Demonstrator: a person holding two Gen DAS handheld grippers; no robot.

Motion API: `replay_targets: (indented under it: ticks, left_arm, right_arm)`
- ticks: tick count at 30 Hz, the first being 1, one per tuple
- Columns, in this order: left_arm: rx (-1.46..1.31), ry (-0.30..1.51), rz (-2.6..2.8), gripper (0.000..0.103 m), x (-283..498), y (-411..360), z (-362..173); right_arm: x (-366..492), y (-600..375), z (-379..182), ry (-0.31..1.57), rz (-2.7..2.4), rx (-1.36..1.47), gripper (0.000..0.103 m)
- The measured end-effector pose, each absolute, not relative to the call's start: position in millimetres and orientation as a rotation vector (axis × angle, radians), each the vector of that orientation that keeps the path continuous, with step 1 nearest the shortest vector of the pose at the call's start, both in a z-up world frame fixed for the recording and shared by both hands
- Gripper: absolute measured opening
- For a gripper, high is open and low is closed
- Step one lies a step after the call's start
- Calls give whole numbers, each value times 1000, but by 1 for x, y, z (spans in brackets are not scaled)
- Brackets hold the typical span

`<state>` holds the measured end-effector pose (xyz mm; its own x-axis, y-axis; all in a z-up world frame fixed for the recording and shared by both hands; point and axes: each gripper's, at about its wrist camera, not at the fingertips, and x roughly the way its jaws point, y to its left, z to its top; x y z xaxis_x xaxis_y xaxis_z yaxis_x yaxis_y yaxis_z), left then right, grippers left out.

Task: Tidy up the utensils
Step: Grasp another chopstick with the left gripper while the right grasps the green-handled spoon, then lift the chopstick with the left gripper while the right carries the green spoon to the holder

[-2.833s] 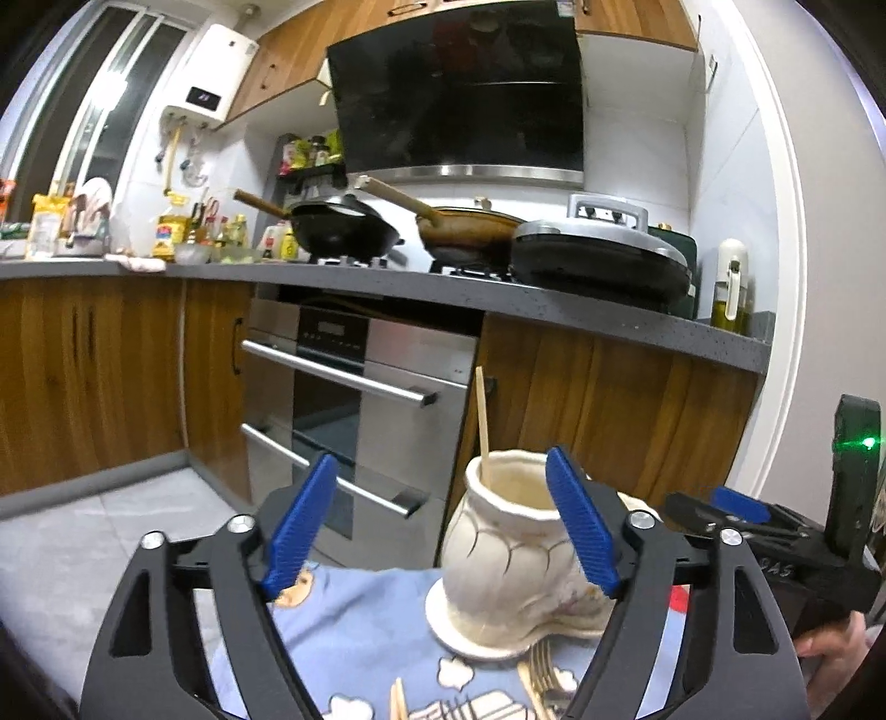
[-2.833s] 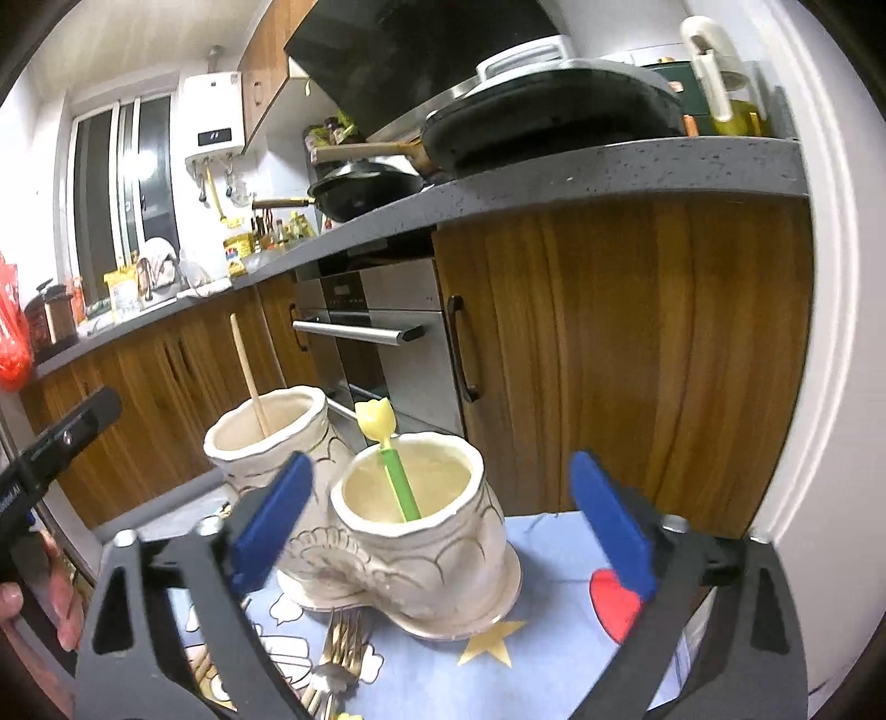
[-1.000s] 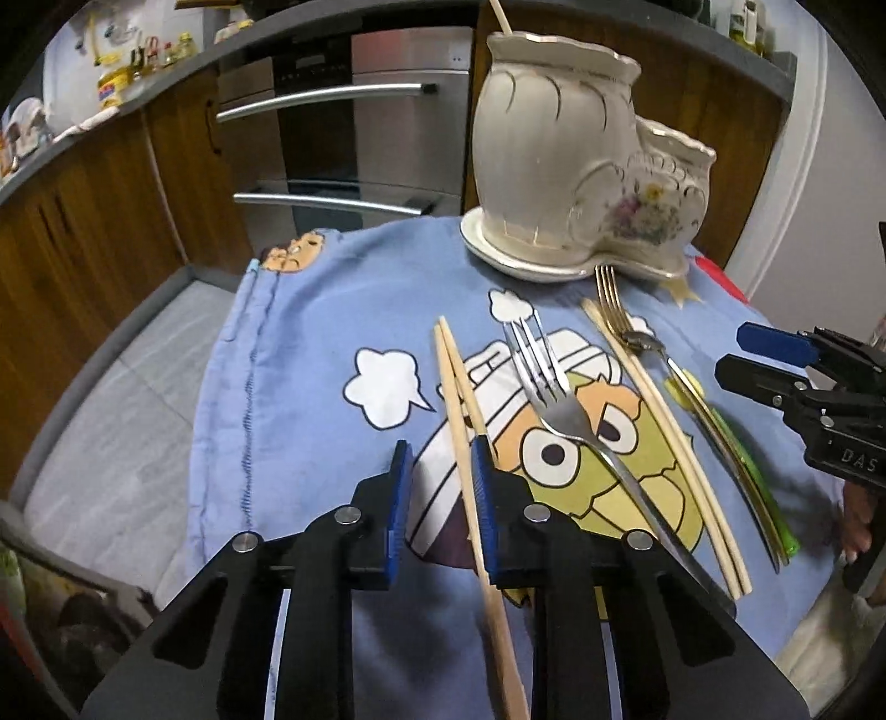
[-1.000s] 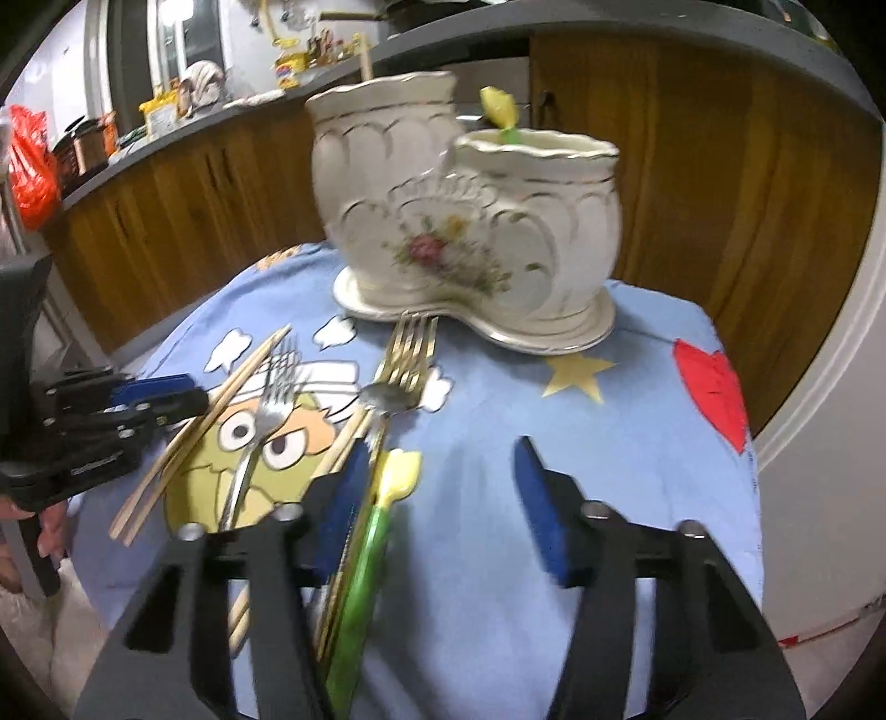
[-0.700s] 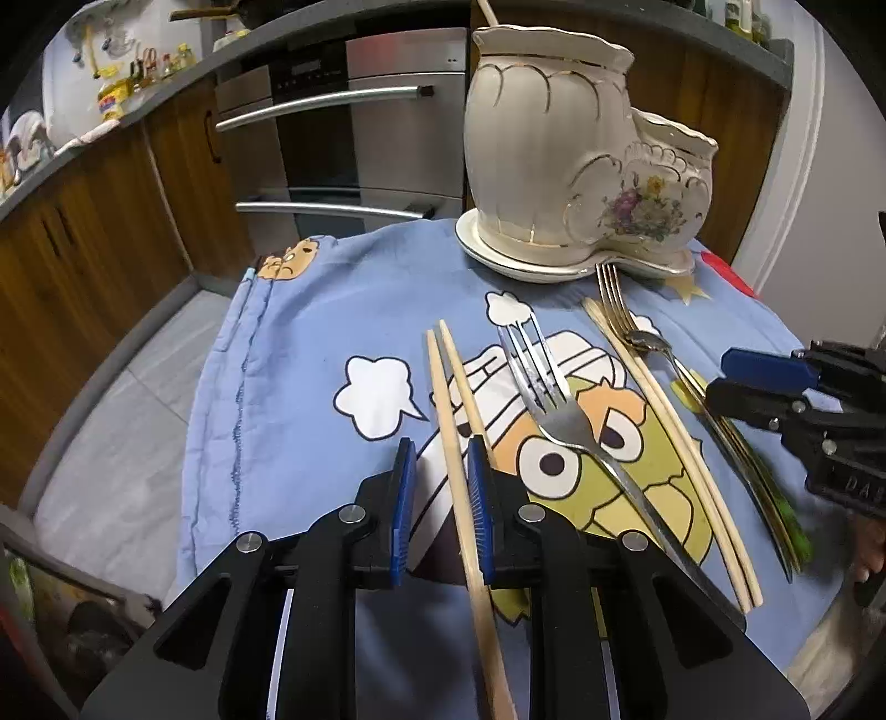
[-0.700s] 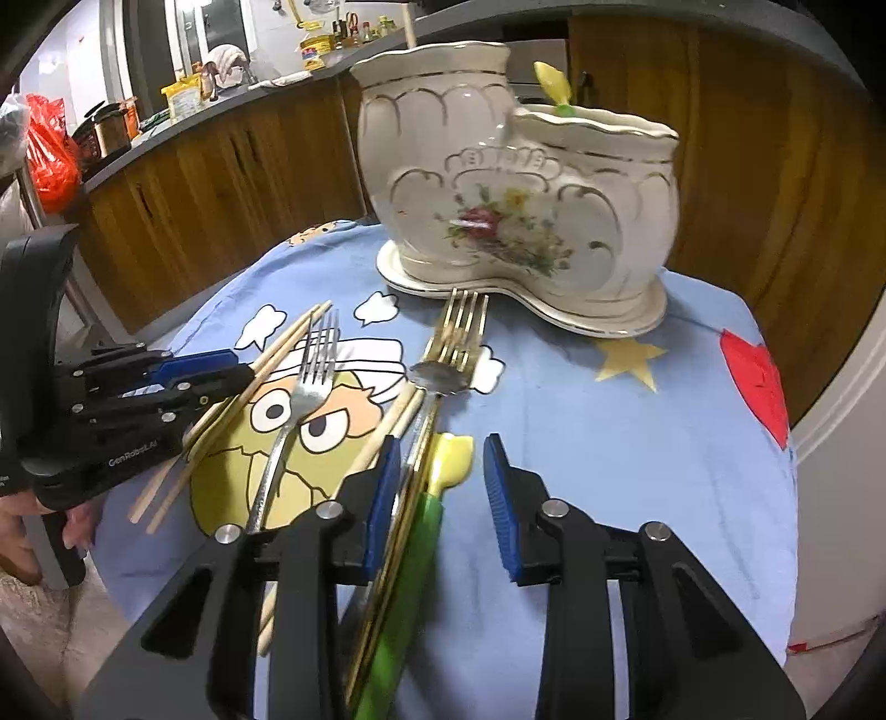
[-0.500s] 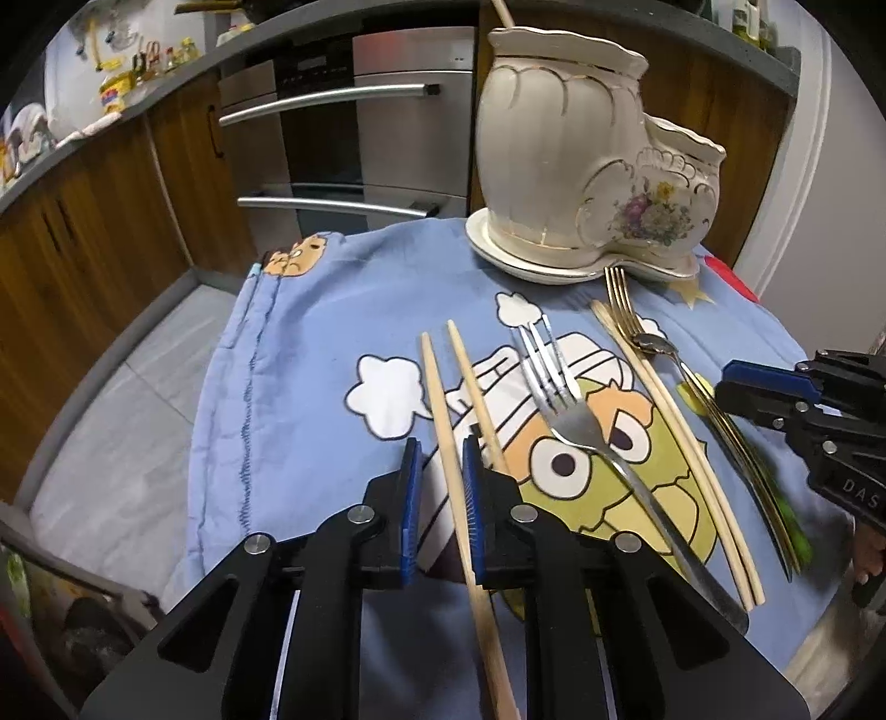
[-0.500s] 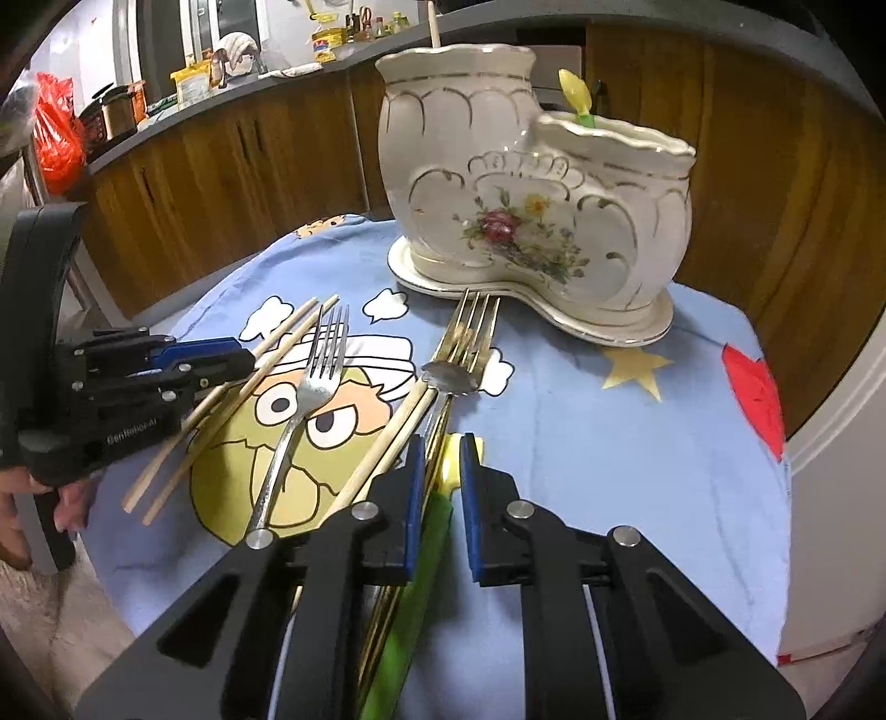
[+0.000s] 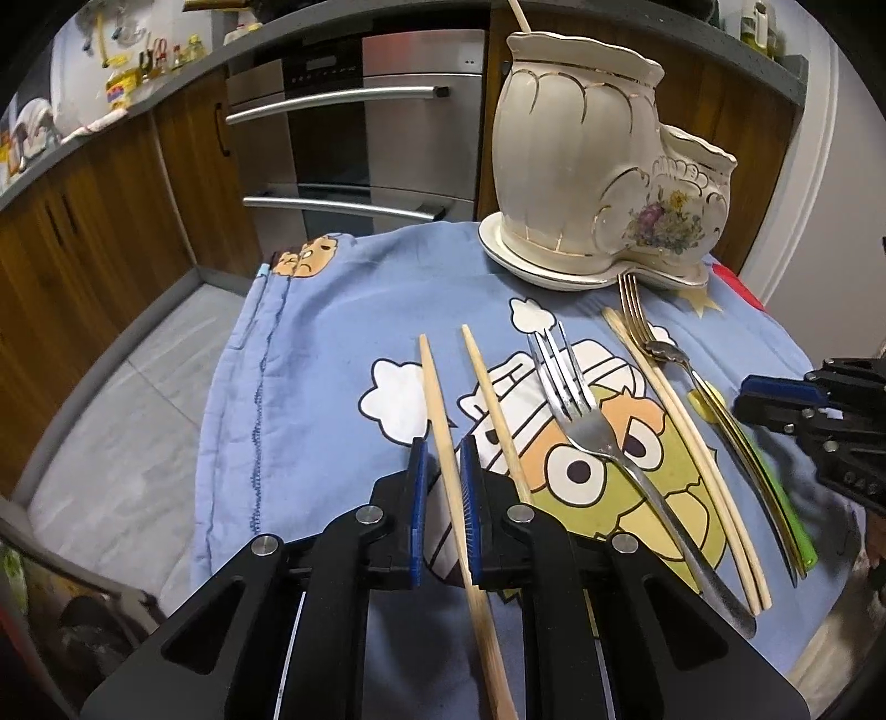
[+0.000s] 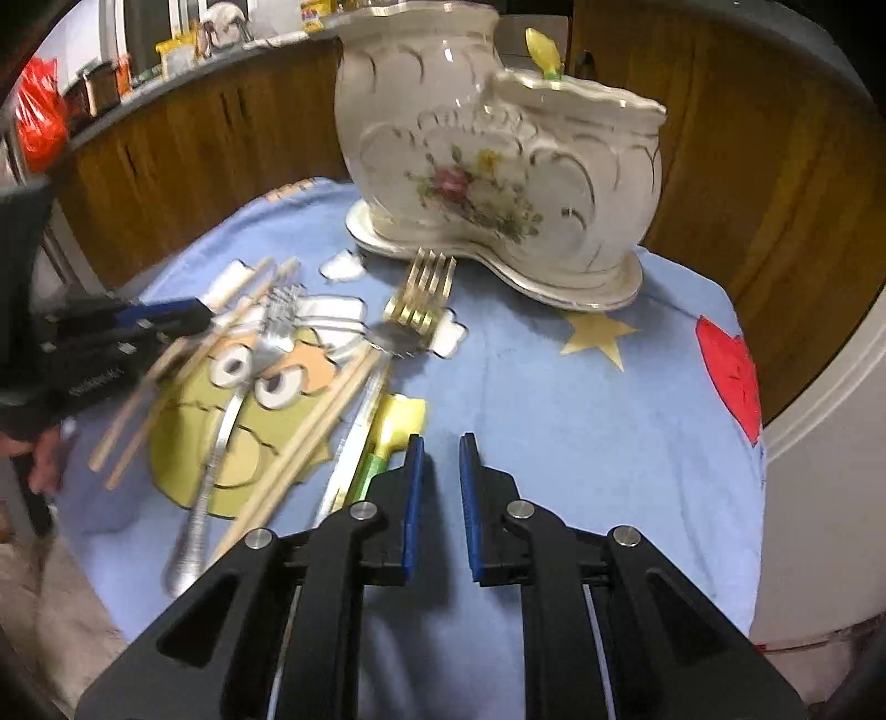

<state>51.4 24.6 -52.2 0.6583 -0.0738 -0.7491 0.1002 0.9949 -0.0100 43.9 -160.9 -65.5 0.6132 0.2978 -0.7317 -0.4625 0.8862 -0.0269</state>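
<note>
A cream two-compartment ceramic holder point(image 9: 581, 166) point(image 10: 498, 166) stands at the far side of the cloth. A chopstick stands in its tall part and a yellow-tipped green utensil point(image 10: 545, 52) in its low part. My left gripper point(image 9: 441, 476) is shut on a wooden chopstick point(image 9: 437, 399). The chopstick's tip is splayed left of a second chopstick point(image 9: 487, 387). A silver fork point(image 9: 587, 426), a chopstick pair point(image 9: 681, 432) and a gold fork point(image 9: 634, 315) lie to the right. My right gripper point(image 10: 440, 476) is shut with only cloth showing between its pads. A green spoon point(image 10: 396, 421) lies just left of its left finger.
A blue cartoon cloth point(image 9: 310, 360) covers the small round table, whose edges drop off close on all sides. A steel oven point(image 9: 360, 138) and wooden cabinets stand behind it. A hand point(image 10: 39, 454) holds the left gripper point(image 10: 138, 321) at the left of the right wrist view.
Both grippers came down from the holder and their jaws narrowed. The left closed around the left chopstick, which parted from its neighbour. The right closed over the green spoon, then shifted right of it.
</note>
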Motion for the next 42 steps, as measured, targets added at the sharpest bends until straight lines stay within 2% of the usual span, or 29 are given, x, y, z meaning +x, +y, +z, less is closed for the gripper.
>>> replay_targets:
  ticks: [17, 20, 22, 26, 29, 31, 34, 36, 42]
  left_arm:
    - [49, 843, -91, 14, 51, 22, -52]
    - [46, 843, -97, 14, 51, 24, -52]
    - [46, 845, -98, 14, 51, 23, -53]
    - [51, 860, -107, 15, 49, 22, -52]
    - [79, 876, -123, 18, 44, 19, -51]
    - [72, 878, -127, 18, 44, 20, -51]
    - [77, 871, -122, 15, 45, 20, -51]
    - [93, 860, -110, 8, 45, 20, -52]
    - [75, 837, -104, 7, 45, 27, -51]
  right_arm:
    - [38, -138, -74, 813, 483, -252, 20]
    - [37, -142, -73, 835, 469, -242, 26]
    - [34, -141, -74, 828, 460, -263, 35]
    - [36, -145, -76, 821, 473, -245, 36]
    - [37, -148, -76, 810, 466, -231, 29]
    - [39, -150, -75, 807, 466, -215, 15]
    - [41, -155, -74, 806, 480, -190, 12]
    - [42, -156, -74, 803, 486, -176, 10]
    - [32, -167, -55, 712, 502, -110, 10]
